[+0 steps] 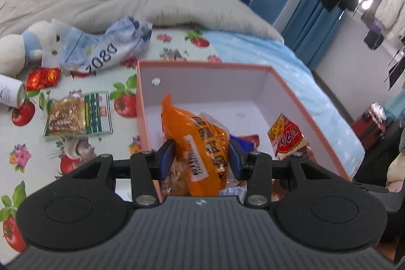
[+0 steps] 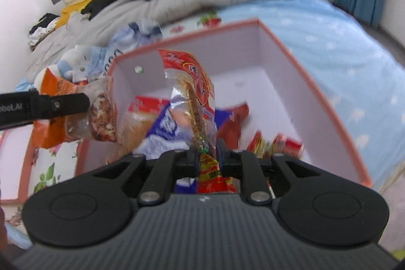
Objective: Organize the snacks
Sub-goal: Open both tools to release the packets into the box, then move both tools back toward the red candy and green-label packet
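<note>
A pink-rimmed white box (image 1: 298, 92) stands on the bed and holds several snack packs. My left gripper (image 1: 201, 158) is shut on an orange snack bag (image 1: 200, 141) and holds it over the box's near left corner. In the right wrist view my right gripper (image 2: 207, 158) is shut on a thin red and clear snack pack (image 2: 195, 90), held over the same box (image 2: 311, 77). The left gripper's finger (image 2: 63, 105) and its orange bag (image 2: 53, 128) show at the left of that view. A green snack pack (image 1: 78, 115) and a red foil snack (image 1: 43, 77) lie on the sheet left of the box.
A flowered sheet (image 1: 25, 156) covers the bed. A plush toy (image 1: 27, 44), a crumpled blue-white bag (image 1: 106, 47) and a white can (image 1: 12, 92) lie at the left. A grey duvet (image 1: 126, 4) with dark clothes fills the back. The box lid (image 2: 15, 163) lies left of the box.
</note>
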The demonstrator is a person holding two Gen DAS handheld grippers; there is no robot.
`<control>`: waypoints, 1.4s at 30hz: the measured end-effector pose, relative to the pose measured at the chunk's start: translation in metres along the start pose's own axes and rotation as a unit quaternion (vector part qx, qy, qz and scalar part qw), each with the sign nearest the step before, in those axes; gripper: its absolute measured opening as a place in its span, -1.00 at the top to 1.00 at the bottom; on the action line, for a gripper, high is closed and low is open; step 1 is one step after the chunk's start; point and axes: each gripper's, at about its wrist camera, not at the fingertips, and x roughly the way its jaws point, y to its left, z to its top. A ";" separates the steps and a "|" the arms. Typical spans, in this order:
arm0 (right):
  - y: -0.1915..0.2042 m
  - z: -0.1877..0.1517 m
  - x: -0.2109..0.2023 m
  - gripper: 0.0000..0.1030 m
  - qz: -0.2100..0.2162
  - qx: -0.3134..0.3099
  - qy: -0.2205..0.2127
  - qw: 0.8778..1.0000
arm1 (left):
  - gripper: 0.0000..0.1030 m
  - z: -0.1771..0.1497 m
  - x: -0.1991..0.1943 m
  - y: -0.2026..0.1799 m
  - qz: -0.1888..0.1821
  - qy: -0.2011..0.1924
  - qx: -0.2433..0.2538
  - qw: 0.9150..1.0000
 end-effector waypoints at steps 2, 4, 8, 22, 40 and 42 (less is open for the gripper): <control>-0.004 -0.003 0.003 0.65 -0.003 0.010 0.007 1.000 | -0.16 0.001 0.006 0.002 0.005 0.009 0.000 1.000; -0.006 -0.003 0.005 0.48 -0.002 0.010 0.008 1.000 | -0.51 0.003 0.007 0.003 0.009 0.010 0.004 1.000; -0.002 0.003 -0.001 -0.22 -0.018 -0.002 -0.003 1.000 | -0.70 0.007 -0.001 0.004 0.025 -0.001 0.010 1.000; 0.034 0.026 -0.075 -0.45 0.004 -0.013 -0.085 0.996 | -0.83 0.031 -0.142 -0.008 0.076 -0.087 0.037 0.993; 0.109 -0.019 -0.094 -0.45 0.064 -0.055 -0.055 0.995 | -0.91 -0.003 -0.331 -0.027 0.132 -0.001 -0.023 0.991; 0.115 -0.021 -0.093 -0.45 0.069 -0.062 -0.051 0.994 | -0.92 -0.007 -0.343 -0.024 0.141 -0.005 -0.037 0.989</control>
